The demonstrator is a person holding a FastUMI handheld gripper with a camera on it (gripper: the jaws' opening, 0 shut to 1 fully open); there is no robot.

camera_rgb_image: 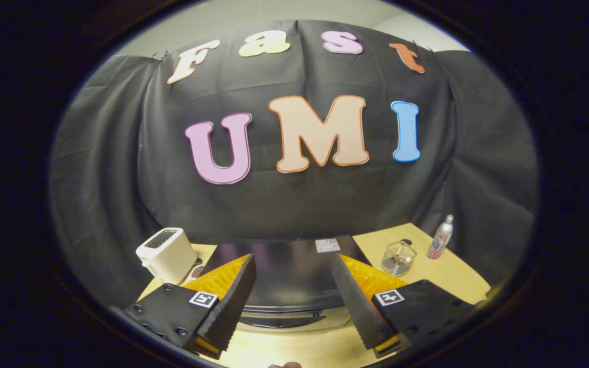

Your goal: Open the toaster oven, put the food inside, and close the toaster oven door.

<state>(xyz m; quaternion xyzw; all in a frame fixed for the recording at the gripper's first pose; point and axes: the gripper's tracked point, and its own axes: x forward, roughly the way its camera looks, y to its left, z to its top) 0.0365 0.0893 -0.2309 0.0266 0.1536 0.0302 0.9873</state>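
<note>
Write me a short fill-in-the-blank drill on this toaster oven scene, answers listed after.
1. The claw is ____, its fingers apart with nothing between them.
2. The black toaster oven lies just ahead of the fingers, with the white ____ beside it.
3. On the oven's other side a clear glass jar stands next to a spray ____.
4. All these things rest on a wooden ____.

Missing words: open; toaster; bottle; table

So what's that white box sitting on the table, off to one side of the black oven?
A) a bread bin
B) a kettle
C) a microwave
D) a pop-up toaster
D: the white toaster has slots in its top and stands beside the black toaster oven, beyond the open gripper, whose fingers hold nothing.
</note>
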